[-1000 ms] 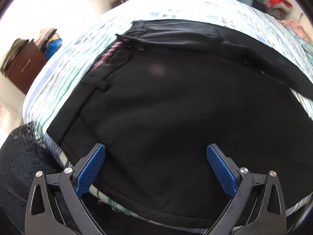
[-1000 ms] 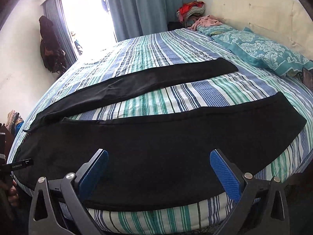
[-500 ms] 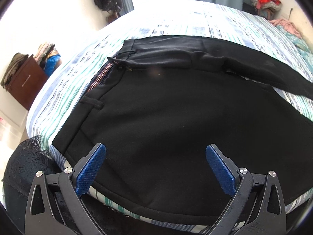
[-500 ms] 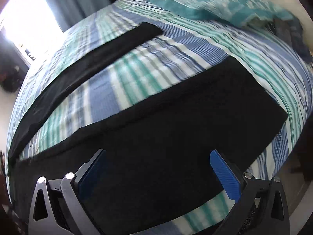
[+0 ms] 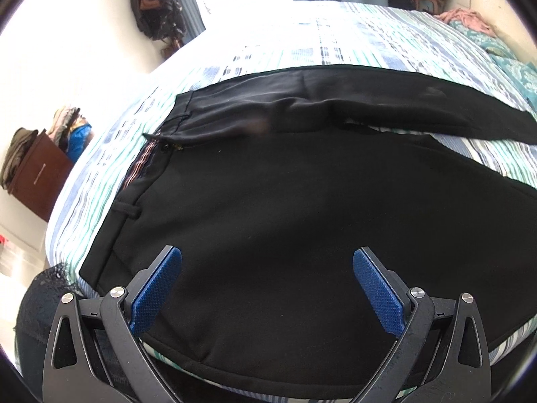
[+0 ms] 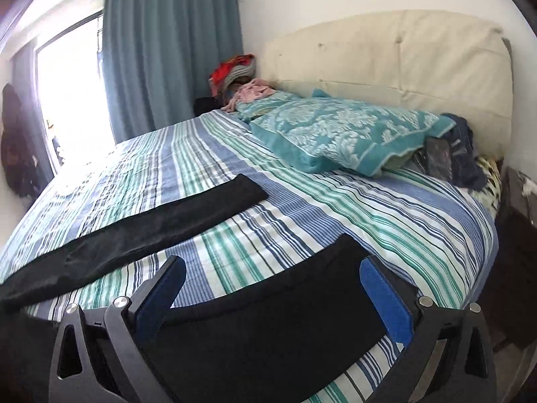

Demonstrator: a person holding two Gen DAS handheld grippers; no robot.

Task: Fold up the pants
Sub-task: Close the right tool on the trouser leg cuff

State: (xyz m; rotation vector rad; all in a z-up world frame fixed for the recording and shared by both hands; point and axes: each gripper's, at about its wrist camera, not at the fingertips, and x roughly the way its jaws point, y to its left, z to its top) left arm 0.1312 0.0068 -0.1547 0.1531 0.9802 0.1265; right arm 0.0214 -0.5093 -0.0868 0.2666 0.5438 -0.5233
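Black pants (image 5: 285, 208) lie spread flat on a striped bed (image 5: 352, 43), waistband at the left and legs apart. My left gripper (image 5: 266, 288) is open and empty, above the hip area near the waistband. In the right wrist view the near leg's cuff end (image 6: 268, 322) lies between the fingers of my right gripper (image 6: 272, 299), which is open and empty just above it. The far leg (image 6: 151, 221) runs diagonally across the bed behind.
A teal patterned pillow (image 6: 335, 134) and a cream headboard (image 6: 386, 63) stand at the bed's head. Clothes are piled in the corner (image 6: 235, 70). A brown cabinet (image 5: 37, 174) with clothes stands left of the bed. Blue curtains (image 6: 167, 50) hang by a bright window.
My right gripper has swung right along the near leg to its cuff end and levelled out toward the headboard. My left gripper has pulled back slightly, showing more of the waistband.
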